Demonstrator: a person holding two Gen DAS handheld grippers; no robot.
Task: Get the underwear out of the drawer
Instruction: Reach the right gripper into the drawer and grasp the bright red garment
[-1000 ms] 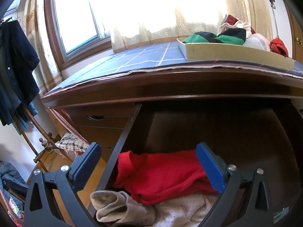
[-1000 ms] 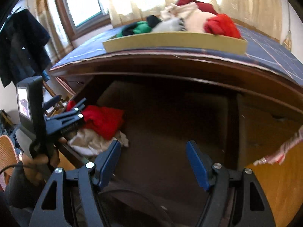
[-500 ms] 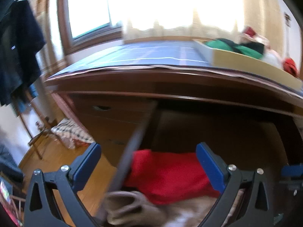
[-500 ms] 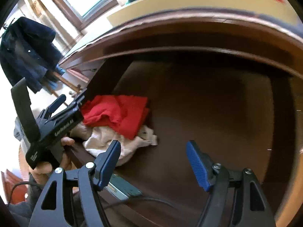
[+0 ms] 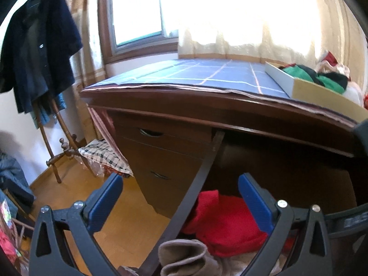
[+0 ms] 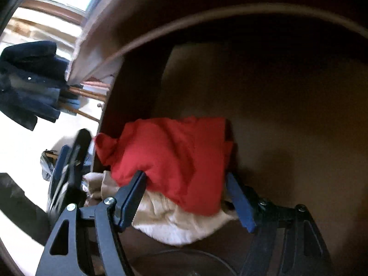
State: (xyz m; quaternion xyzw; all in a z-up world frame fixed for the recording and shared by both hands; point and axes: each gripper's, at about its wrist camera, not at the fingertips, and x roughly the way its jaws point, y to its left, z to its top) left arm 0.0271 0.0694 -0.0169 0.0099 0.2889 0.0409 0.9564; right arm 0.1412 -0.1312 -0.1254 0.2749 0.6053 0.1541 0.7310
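Left wrist view: I hold the left gripper (image 5: 180, 203) wide and empty over the drawer's (image 5: 200, 184) left wall.
Right wrist view: my right gripper (image 6: 187, 197) straddles the red underwear (image 6: 179, 156) at the drawer's left side, jaws wide, ready to pinch.

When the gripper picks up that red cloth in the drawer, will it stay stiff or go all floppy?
Probably floppy: the red cloth lies crumpled in soft folds, so it should droop from the right gripper. It looks thin, so likely light. It rests on a cream garment, which might drag along.
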